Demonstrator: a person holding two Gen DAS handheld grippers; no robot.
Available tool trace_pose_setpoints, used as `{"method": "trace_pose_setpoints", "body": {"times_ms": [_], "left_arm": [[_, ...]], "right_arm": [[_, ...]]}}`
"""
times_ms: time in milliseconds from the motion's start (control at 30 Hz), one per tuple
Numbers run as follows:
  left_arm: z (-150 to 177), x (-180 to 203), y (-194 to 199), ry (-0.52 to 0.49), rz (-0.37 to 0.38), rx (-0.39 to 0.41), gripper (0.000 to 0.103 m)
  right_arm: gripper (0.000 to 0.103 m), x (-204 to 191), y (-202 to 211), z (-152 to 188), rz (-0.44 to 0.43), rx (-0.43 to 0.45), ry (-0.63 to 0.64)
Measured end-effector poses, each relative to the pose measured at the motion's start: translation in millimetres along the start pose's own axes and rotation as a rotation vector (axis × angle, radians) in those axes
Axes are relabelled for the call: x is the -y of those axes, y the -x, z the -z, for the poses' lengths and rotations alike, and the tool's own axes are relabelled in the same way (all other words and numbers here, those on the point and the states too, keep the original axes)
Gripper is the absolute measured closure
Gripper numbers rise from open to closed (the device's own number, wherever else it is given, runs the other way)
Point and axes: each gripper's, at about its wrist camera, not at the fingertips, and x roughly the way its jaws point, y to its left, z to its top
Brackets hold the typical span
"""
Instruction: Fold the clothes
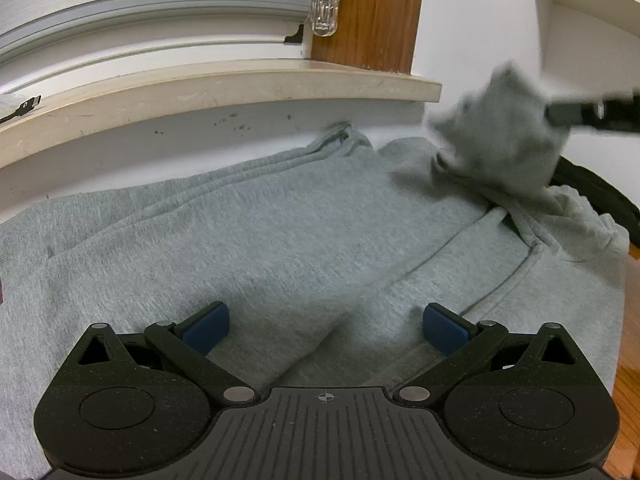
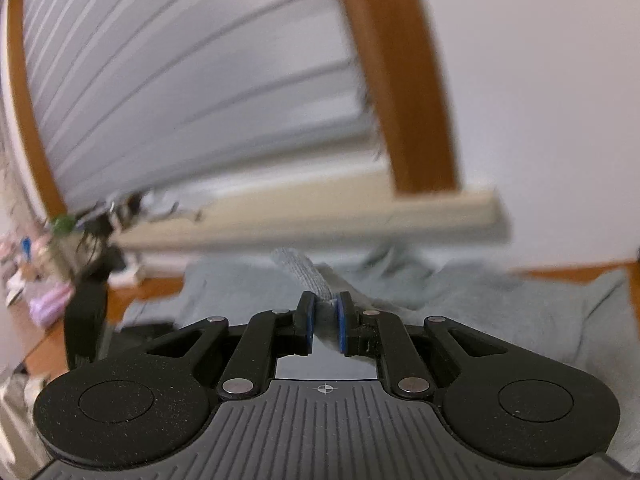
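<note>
A grey hoodie (image 1: 280,232) lies spread flat below the window sill and fills most of the left wrist view. My left gripper (image 1: 326,326) hovers just above its front, jaws wide open, nothing between the blue pads. At the upper right, a blurred bunch of the hoodie's hood (image 1: 504,136) is lifted off the surface by my right gripper (image 1: 560,114), which comes in from the right edge. In the right wrist view my right gripper (image 2: 326,316) is shut on a fold of grey fabric (image 2: 304,270) that rises between its pads, with the rest of the hoodie (image 2: 500,304) below.
A beige window sill (image 1: 224,92) with closed blinds and a brown wooden frame (image 1: 372,12) runs behind the hoodie. A dark garment (image 1: 600,196) lies at the right. Wood flooring (image 1: 630,380) shows past the hoodie's right edge. Small clutter (image 2: 44,300) sits far left in the right wrist view.
</note>
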Motion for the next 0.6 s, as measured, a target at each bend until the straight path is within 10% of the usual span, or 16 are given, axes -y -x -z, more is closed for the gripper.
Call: {"method": "trace_pose_setpoints", "body": {"times_ms": [133, 600], "left_arm": [[0.2, 0.0, -0.4, 0.0, 0.001, 0.001, 0.0], [0.5, 0.0, -1.3, -0.008, -0.001, -0.002, 0.0]], "right_arm": [[0.064, 3.2, -1.7, 14.8, 0.021, -0.025, 0.017], [0.062, 83.5, 37.5, 53.8, 0.263, -0.038, 0.017]]}}
